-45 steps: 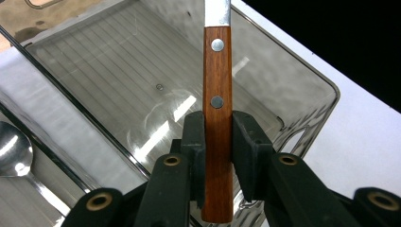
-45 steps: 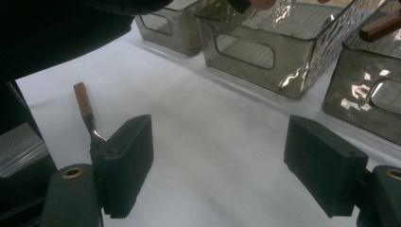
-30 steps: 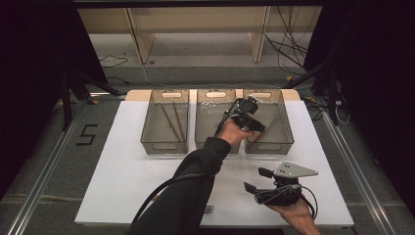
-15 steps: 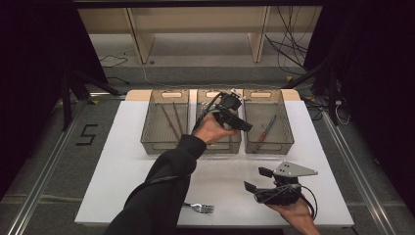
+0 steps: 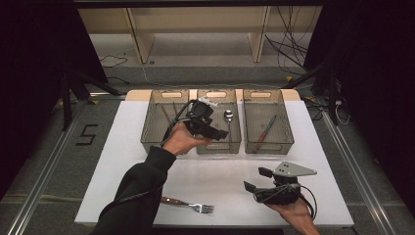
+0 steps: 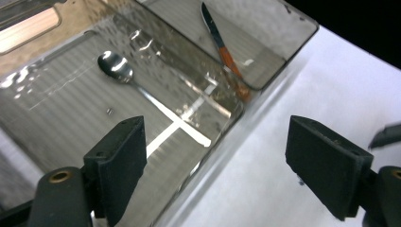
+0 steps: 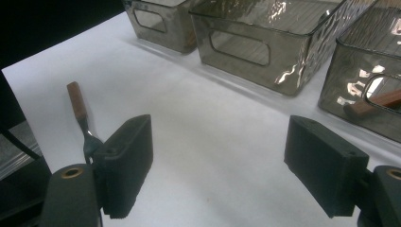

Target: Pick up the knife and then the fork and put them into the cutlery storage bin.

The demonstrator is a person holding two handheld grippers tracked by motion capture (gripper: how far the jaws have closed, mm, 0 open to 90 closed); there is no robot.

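Since the earlier frames my left gripper [image 5: 221,133] has come back from the right bin [image 5: 268,121] to the front edge of the middle bin [image 5: 218,122], and its jaws have just been opening, with nothing between them. The knife [image 5: 265,132] now lies in the right bin, which I judge to be the item just delivered.

High view: taking the middle bin as reference, the spoon [image 5: 228,117] lies inside it toward its right wall. The left bin [image 5: 164,120] stands just beside it and holds thin dark utensils I cannot identify. The fork [image 5: 188,204] lies on the white table [image 5: 122,147] well in front of the middle bin, near the table's front edge. My right gripper [image 5: 253,180] rests in front and to the right of the bin, jaws apart and empty.

Left gripper view: the jaws stand wide, nothing gripped. Beyond them is the middle bin with the spoon [image 6: 118,71], and past it the knife [image 6: 220,40] in its neighbour.

Right gripper view: jaws wide, nothing held. The fork [image 7: 80,118] lies beside the left jaw, wooden handle pointing away.

Assessment: spoon and knife are sorted; the fork remains loose and is, in my judgement, the next item to collect.
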